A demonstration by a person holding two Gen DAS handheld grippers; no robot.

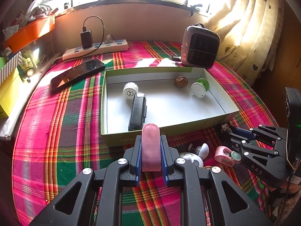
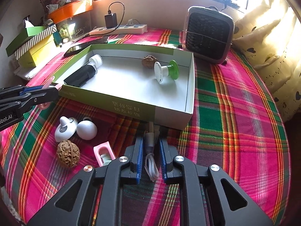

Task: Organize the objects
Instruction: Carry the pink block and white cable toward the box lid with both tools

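- On the table, a plaid cloth point(image 2: 235, 113) covers the whole work surface, and everything that counts for the tidying lies at its near side.
- A shallow open box point(image 2: 131, 103) sits in the middle of the cloth. It is clearly the place where things are gathered: a black case point(image 2: 80, 76), a green and white spool point(image 2: 166, 70) and a walnut point(image 2: 149, 61) already lie inside, with plenty of bare floor left.
- The left gripper point(image 1: 151, 137) is clenched on a pink piece point(image 1: 151, 150), which stands up between the pads. It hangs just short of the box's near wall, above the cloth, not yet over the inside.
- The right gripper point(image 2: 151, 141) points down at the cloth right in front of the box. Its jaws stand narrow around a white cable point(image 2: 151, 162), and I judge them closed on it; the cable looks as if it is not yet lifted.
- The step in hand, then, is a double pick-up: one thing held ready for the drop, another just being taken.
- Next, the left one needs to go forward over the wall and let go above bare floor, clear of the black case. The right one needs to rise enough for the hanging loops to clear the wall.
- Loose things wait near the cable on the left: two white egg-shaped toys point(image 2: 87, 130), a second walnut point(image 2: 68, 153) and a small pink holder point(image 2: 104, 153).
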